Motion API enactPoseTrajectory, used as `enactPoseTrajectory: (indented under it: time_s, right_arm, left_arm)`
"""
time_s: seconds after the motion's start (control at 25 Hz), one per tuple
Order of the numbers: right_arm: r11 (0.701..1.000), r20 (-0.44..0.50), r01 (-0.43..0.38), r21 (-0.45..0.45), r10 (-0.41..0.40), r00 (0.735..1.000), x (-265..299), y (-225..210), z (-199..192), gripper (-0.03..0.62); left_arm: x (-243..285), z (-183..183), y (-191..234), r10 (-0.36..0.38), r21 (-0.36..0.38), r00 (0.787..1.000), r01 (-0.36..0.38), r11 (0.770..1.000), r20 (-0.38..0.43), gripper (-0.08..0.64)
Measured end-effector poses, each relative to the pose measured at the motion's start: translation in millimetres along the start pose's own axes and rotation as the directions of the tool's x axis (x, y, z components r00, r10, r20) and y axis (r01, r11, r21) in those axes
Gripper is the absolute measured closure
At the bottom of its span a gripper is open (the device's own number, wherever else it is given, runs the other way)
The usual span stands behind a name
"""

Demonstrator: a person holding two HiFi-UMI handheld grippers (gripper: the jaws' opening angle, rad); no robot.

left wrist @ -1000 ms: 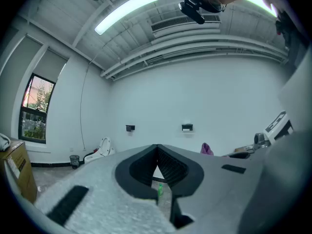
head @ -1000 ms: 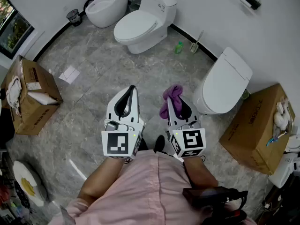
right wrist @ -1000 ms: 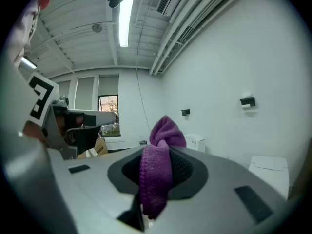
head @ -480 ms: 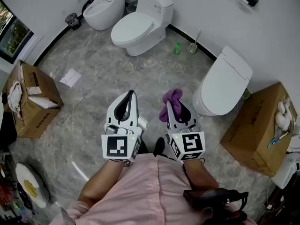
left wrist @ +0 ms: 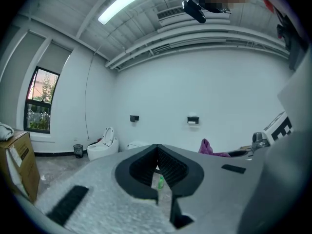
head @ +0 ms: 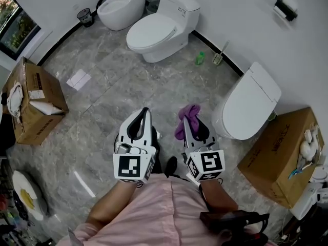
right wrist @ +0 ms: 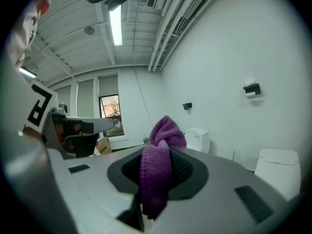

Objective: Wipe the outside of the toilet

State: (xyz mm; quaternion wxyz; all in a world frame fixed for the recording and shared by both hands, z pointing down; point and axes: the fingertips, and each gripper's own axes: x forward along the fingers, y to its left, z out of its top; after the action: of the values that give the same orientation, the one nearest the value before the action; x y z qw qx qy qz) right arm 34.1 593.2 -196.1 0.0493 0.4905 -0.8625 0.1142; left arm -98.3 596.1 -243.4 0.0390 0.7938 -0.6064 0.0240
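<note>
A purple cloth [head: 185, 121] [right wrist: 158, 169] is pinched in my right gripper [head: 186, 121] [right wrist: 157, 165], which is shut on it and held at waist height. My left gripper [head: 145, 111] [left wrist: 157, 165] hangs beside it, jaws closed together on nothing. A white toilet [head: 156, 34] with its lid down stands ahead by the wall. Another white toilet [head: 248, 104] stands to the right of the right gripper, lid down. A third, rounder toilet [head: 117, 5] with its lid up sits at the far left corner.
A green bottle [head: 199, 58] and a toilet brush [head: 219, 56] stand by the wall between the toilets. Cardboard boxes sit at left [head: 32, 104] and right [head: 279, 155]. A small black bin [head: 83, 17] is in the far corner. A sheet of paper [head: 78, 79] lies on the floor.
The head view has shifted so the toilets sit slightly lower and further right. Both grippers keep the same pose, and the cloth stays held.
</note>
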Motion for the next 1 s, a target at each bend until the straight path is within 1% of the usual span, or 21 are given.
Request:
enactPoseTrajectory:
  time_s: [0.12, 0.2, 0.28, 0.44, 0.64, 0.76, 0.88, 1.0]
  right_arm:
    - [1.000, -0.027, 0.003, 0.005, -0.003, 1.000, 38, -6, -7, 0.505]
    - [1.000, -0.034, 0.013, 0.006, -0.013, 0.999, 68, -18, -6, 0.506]
    - [1.000, -0.033, 0.023, 0.009, -0.023, 0.999, 103, -30, -3, 0.506]
    - [0.999, -0.034, 0.036, 0.015, -0.035, 0.999, 178, -45, 11, 0.505]
    - [0.998, -0.015, 0.067, 0.016, -0.067, 0.998, 251, -60, 38, 0.506]
    - [0.996, 0.014, 0.092, 0.014, -0.092, 0.996, 282, -70, 59, 0.506]
    - [0.994, 0.039, 0.113, 0.009, -0.113, 0.993, 301, -81, 76, 0.506]
    - [0.991, 0.054, 0.136, 0.007, -0.136, 0.989, 312, -93, 86, 0.506]
  left_arm:
    - [31, -13, 28, 0.014, -0.023, 1.000, -0.014, 1.000, -0.023, 0.552]
    - [62, -17, 47, 0.021, -0.023, 0.999, -0.022, 0.999, -0.036, 0.552]
    - [98, -17, 66, 0.013, -0.022, 0.999, -0.014, 1.000, -0.043, 0.552]
    - [168, -7, 110, -0.024, -0.004, 0.999, 0.024, 1.000, -0.027, 0.552]
    - [235, 9, 156, -0.049, -0.012, 0.999, 0.049, 0.999, -0.020, 0.552]
    - [266, 19, 171, -0.075, -0.008, 0.997, 0.075, 0.997, 0.008, 0.552]
    - [292, 31, 174, -0.098, -0.026, 0.995, 0.099, 0.995, 0.017, 0.552]
    - [313, 33, 175, -0.127, -0.006, 0.992, 0.128, 0.992, 0.020, 0.552]
